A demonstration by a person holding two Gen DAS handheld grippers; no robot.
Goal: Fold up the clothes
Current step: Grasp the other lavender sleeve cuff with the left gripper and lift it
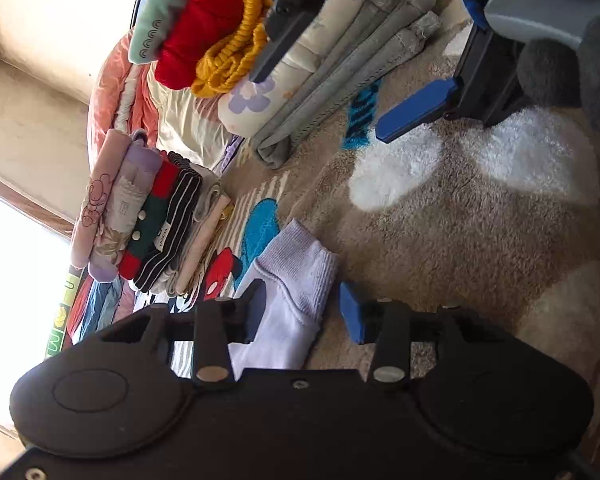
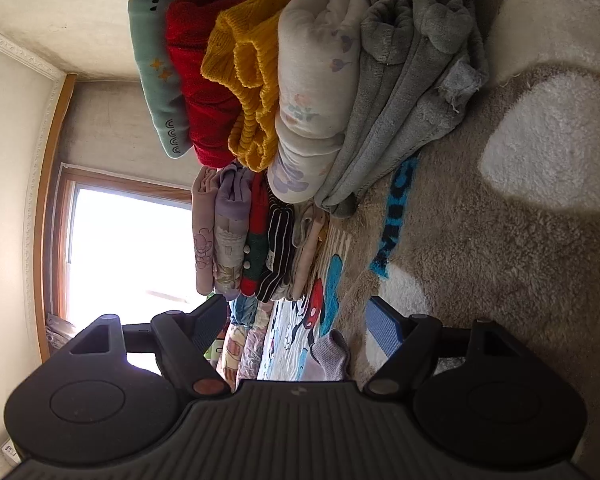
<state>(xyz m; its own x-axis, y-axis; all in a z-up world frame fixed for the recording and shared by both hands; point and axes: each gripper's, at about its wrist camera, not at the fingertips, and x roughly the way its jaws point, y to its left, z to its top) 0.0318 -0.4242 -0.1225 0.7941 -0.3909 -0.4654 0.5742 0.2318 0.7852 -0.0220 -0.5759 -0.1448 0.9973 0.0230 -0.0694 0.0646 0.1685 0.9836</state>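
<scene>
Lying low in the frame on the shaggy rug [image 1: 440,216], a lavender garment [image 1: 288,304] sits between the left gripper's [image 1: 304,312] spread fingers; the right gripper [image 2: 300,328] gapes too, beside 2 folded stacks [image 2: 256,240].

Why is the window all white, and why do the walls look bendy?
In the right wrist view the window is washed out by bright daylight, and its frame curves because of the fisheye lens. In the left wrist view the same glare whites out the left edge, and sun patches fall on the rug.
</scene>
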